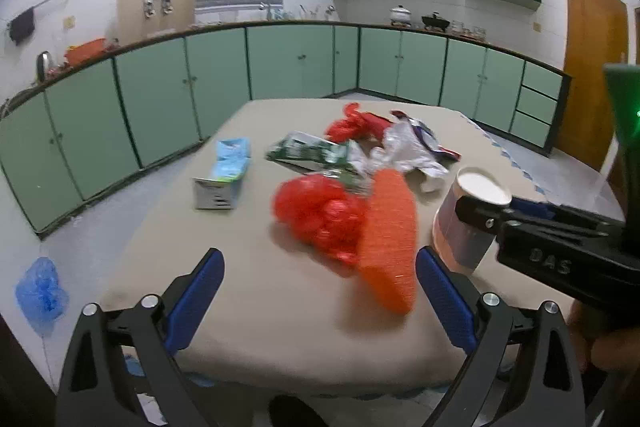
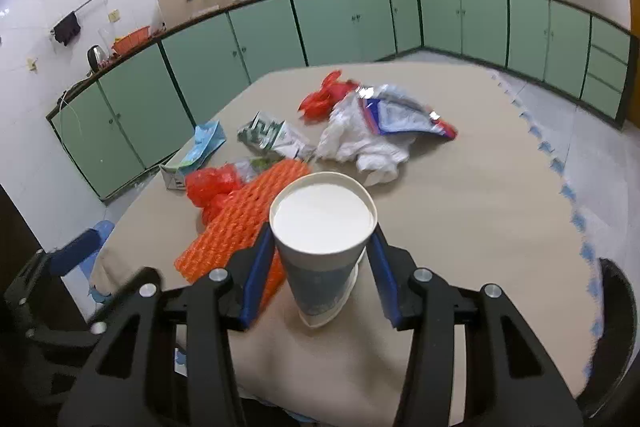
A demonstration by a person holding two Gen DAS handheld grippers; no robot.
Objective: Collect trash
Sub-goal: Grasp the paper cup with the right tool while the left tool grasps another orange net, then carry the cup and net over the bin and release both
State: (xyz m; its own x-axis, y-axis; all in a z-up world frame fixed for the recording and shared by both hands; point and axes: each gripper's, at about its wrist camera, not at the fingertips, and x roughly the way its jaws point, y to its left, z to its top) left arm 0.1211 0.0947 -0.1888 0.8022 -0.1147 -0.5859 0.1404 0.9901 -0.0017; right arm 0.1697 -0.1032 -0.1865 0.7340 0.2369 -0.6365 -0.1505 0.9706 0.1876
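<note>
Right gripper (image 2: 322,259) jaws clasp the paper cup (image 2: 323,227) on the tabletop (image 2: 460,211); left gripper (image 1: 320,287) jaws spread wide, orange foam net (image 1: 388,239) at one o'clock.

The table (image 2: 460,211) is beige. The paper cup (image 2: 322,247) is white inside with a greyish-blue printed wall. The foam net (image 2: 244,223) is orange with a grid texture, the plastic bag (image 1: 320,215) red, the carton (image 1: 228,171) light blue. The wrapper (image 1: 308,151) looks green and white, though blurred. Both grippers' pads (image 2: 256,279) are blue.
</note>
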